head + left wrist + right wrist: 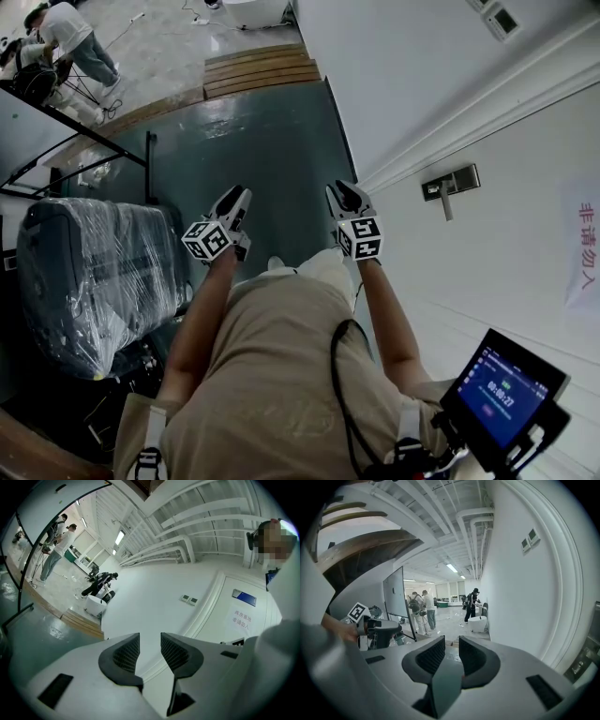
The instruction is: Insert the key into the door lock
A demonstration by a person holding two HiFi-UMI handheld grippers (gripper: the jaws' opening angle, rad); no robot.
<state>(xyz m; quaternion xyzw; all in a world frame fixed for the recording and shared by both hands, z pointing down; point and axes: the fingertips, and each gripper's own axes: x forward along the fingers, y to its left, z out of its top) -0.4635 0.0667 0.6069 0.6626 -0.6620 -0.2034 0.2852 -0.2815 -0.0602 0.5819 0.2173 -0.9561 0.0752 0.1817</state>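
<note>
Where the person stands: beside the white door (487, 262), which runs along the right, so the right arm has the shorter reach.
Handle and lock (451, 184): on the door, well apart from both grippers.
Left gripper (237, 195): jaws narrowly apart, nothing between, held out idle.
Right gripper (339, 190): jaws narrowly apart, also empty.
Key: not seen in any view; it probably has to be fetched first.

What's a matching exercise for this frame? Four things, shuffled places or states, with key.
Things: 1 door handle; 2 plastic-wrapped bundle; 3 screen; 4 wooden steps.
Places or states: A lit, lower right; B top of head view; C mounted on the door; D left side.
Pairs: 1-C; 2-D; 3-A; 4-B.
</note>
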